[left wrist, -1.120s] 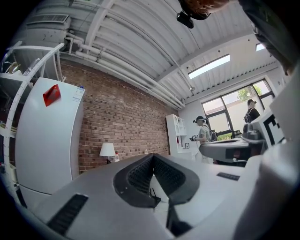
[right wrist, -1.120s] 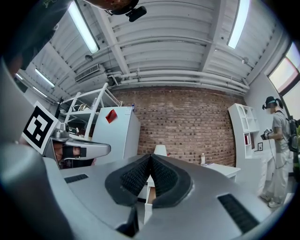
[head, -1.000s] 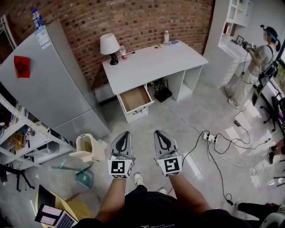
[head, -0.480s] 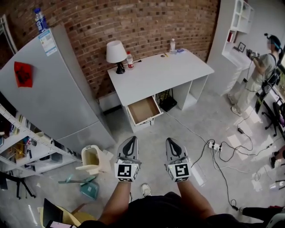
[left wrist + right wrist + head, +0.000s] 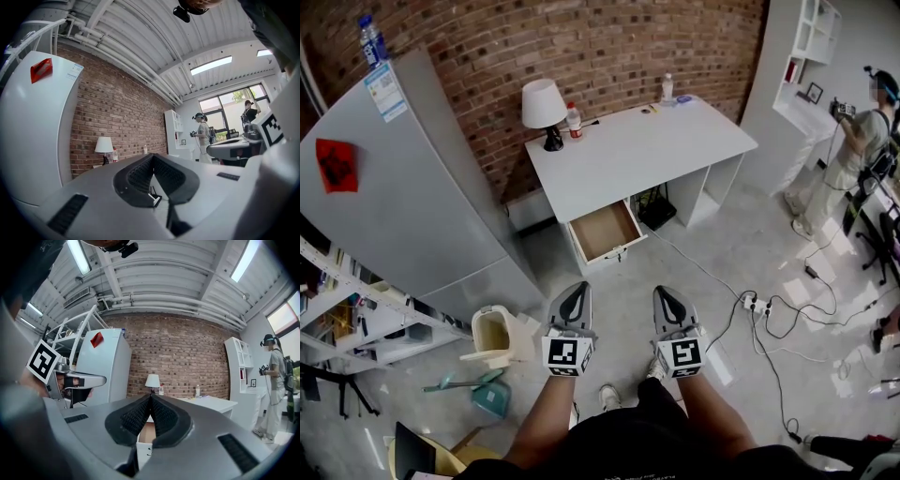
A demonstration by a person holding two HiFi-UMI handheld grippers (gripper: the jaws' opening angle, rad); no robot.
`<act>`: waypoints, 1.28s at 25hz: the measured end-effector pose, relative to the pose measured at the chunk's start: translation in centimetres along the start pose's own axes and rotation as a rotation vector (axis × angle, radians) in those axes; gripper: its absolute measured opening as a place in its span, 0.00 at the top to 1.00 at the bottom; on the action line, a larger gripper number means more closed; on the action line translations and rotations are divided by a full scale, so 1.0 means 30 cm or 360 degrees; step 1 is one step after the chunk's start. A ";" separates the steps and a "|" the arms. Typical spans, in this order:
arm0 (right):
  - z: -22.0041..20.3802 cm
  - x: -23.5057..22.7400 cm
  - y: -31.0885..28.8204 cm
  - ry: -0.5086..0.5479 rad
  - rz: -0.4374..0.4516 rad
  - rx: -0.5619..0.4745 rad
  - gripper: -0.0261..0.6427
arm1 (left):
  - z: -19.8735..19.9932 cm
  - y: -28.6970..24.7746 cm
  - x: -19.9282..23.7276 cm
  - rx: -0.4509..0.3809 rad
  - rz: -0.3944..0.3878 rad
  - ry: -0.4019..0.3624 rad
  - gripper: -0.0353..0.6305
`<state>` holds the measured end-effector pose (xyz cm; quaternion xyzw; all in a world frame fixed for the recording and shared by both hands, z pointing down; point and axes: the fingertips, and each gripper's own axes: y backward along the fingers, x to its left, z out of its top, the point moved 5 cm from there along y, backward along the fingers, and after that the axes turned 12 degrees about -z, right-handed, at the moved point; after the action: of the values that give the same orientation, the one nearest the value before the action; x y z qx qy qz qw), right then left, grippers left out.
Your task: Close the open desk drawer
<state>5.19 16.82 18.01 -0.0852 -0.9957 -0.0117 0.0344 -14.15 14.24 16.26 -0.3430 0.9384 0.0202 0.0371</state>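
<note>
Looking down in the head view, the open white drawer with a bare brown wooden bottom (image 5: 603,228) juts out from under the left part of the white desk worktop (image 5: 647,145), pulled well clear of its front edge. The drawer's long axis, the line it slides along, runs from its white front back under the worktop, so the push has to go toward the worktop. The left gripper (image 5: 574,289) and the right gripper (image 5: 667,292) sit side by side out in front of the worktop, well apart from the drawer. The drawer's front lies ahead, roughly between them, so neither is clearly nearer. Nothing lies in the drawer.

In the left gripper view, the left gripper's ribbed black pads meet at their tips, with nothing held. The worktop lies beyond, to the left of the tips. I cannot make out the drawer with any certainty here.

In the right gripper view, the right gripper's jaws are likewise pressed together and empty. The drawer shows in the gap below the tips, brown inside above a white front, under the worktop's near edge. By my judgement this gripper is the better lined up for a straight push.
</note>
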 end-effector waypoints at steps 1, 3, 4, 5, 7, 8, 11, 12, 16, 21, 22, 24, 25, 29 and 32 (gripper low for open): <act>-0.006 -0.008 -0.018 0.0000 0.0011 0.0000 0.92 | -0.005 -0.019 0.002 0.0011 0.0001 -0.0005 0.94; -0.017 -0.033 -0.059 -0.0001 0.0032 0.0004 0.92 | -0.016 -0.060 0.007 0.0032 0.0011 -0.0011 0.94; -0.022 -0.048 -0.083 -0.0003 0.0044 0.0007 0.92 | -0.021 -0.083 0.012 0.0041 0.0021 -0.0008 0.94; -0.028 -0.063 -0.108 -0.0006 0.0059 0.0011 0.92 | -0.026 -0.106 0.018 0.0048 0.0035 -0.0002 0.94; -0.042 -0.095 -0.160 -0.0008 0.0095 0.0023 0.92 | -0.035 -0.157 0.029 0.0059 0.0064 0.0009 0.94; -0.051 -0.113 -0.186 -0.0009 0.0116 0.0032 0.92 | -0.040 -0.186 0.033 0.0068 0.0076 0.0003 0.94; -0.072 -0.167 -0.274 -0.0022 0.0164 0.0031 0.92 | -0.063 -0.271 0.040 0.0110 0.0095 -0.0030 0.94; -0.079 -0.184 -0.301 -0.0028 0.0177 0.0030 0.92 | -0.074 -0.293 0.041 0.0126 0.0099 -0.0036 0.94; -0.111 -0.240 -0.400 -0.0051 0.0241 0.0041 0.92 | -0.122 -0.364 0.055 0.0202 0.0128 -0.0054 0.94; -0.185 -0.301 -0.498 -0.0036 0.0325 0.0064 0.92 | -0.198 -0.425 0.070 0.0254 0.0192 -0.0024 0.94; -0.205 -0.306 -0.514 -0.0032 0.0335 0.0073 0.92 | -0.217 -0.435 0.074 0.0264 0.0197 -0.0018 0.94; -0.246 -0.302 -0.545 -0.0025 0.0353 0.0100 0.92 | -0.254 -0.450 0.086 0.0292 0.0192 -0.0014 0.94; -0.266 -0.294 -0.560 -0.0021 0.0363 0.0116 0.92 | -0.269 -0.457 0.095 0.0298 0.0187 -0.0009 0.94; -0.349 -0.246 -0.625 0.0003 0.0415 0.0126 0.92 | -0.338 -0.497 0.130 0.0292 0.0160 0.0022 0.94; -0.433 -0.223 -0.678 0.0029 0.0434 0.0122 0.92 | -0.406 -0.542 0.150 0.0279 0.0131 0.0028 0.94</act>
<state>9.16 -4.72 30.14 -0.2182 -0.9743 0.0302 0.0481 -7.78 -1.84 27.82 -0.2996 0.9502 -0.0635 0.0580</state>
